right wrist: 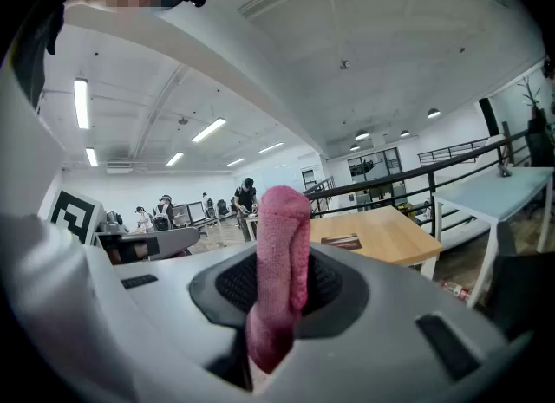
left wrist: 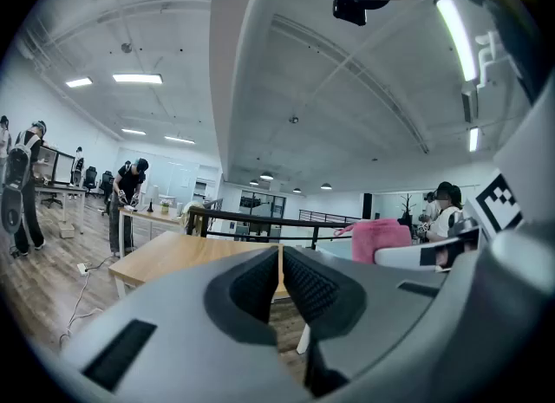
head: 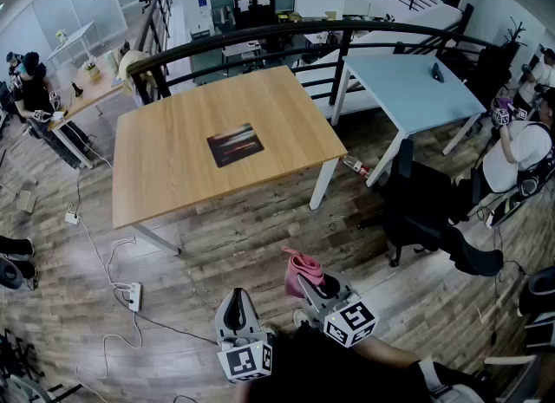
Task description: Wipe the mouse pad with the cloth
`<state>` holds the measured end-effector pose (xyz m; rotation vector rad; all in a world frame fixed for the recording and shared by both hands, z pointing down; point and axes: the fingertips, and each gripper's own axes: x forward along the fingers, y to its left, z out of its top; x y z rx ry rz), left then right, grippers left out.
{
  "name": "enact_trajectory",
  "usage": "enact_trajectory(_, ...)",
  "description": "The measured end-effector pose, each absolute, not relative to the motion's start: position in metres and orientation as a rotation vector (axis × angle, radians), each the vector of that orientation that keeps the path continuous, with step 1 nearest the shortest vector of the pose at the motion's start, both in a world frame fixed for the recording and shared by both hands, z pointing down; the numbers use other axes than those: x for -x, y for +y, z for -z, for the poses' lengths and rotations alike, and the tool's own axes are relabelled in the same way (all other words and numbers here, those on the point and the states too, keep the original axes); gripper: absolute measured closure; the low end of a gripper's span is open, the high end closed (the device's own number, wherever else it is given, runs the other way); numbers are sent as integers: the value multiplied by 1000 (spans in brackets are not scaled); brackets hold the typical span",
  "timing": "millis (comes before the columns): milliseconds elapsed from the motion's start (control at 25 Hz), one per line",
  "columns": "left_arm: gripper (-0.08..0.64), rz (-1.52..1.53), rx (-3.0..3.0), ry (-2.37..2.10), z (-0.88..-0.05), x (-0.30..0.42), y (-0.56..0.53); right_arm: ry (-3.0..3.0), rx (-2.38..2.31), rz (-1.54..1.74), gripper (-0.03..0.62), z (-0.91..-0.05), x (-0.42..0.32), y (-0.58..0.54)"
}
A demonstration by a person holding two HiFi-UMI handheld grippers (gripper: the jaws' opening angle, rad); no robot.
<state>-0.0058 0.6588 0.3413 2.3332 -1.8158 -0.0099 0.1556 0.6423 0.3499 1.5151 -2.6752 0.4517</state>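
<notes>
A person stands on a wooden floor [head: 260, 237] in an open office, holding tongs in each hand low in front of the body. The left tongs [left wrist: 279, 284] are pressed together, ribbed pads meeting with nothing between them. The right tongs [right wrist: 277, 289] pinch a pink cloth [right wrist: 282, 245], which stands up from the pads in a folded roll. Seen from the head, the cloth is at about one o'clock from the left tongs, and both tongs hang over the floor, well apart from the furniture.

Ahead, at twelve o'clock, stands a wooden counter [head: 173, 159] on white legs. A dark mouse pad [head: 235, 145] lies flat near its middle, bare and alone on the top.

At two o'clock from the counter is a pale blue table [head: 416, 89], with a black office chair [head: 416, 211] near it. A black railing [head: 286, 33] curves behind both. A power strip [head: 134, 295] lies on the floor at nine o'clock from the tongs.
</notes>
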Motion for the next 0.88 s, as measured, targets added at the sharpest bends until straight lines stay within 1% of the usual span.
enact_trajectory(520,528,12,-2339,-1793,-336,12,659,-2669,-1544,-464,502,-347,-148,643)
enact_trajectory(880,528,21,-2341,-1757,-340,30,663,-2646,-1582,-465,502,-347,-130,649)
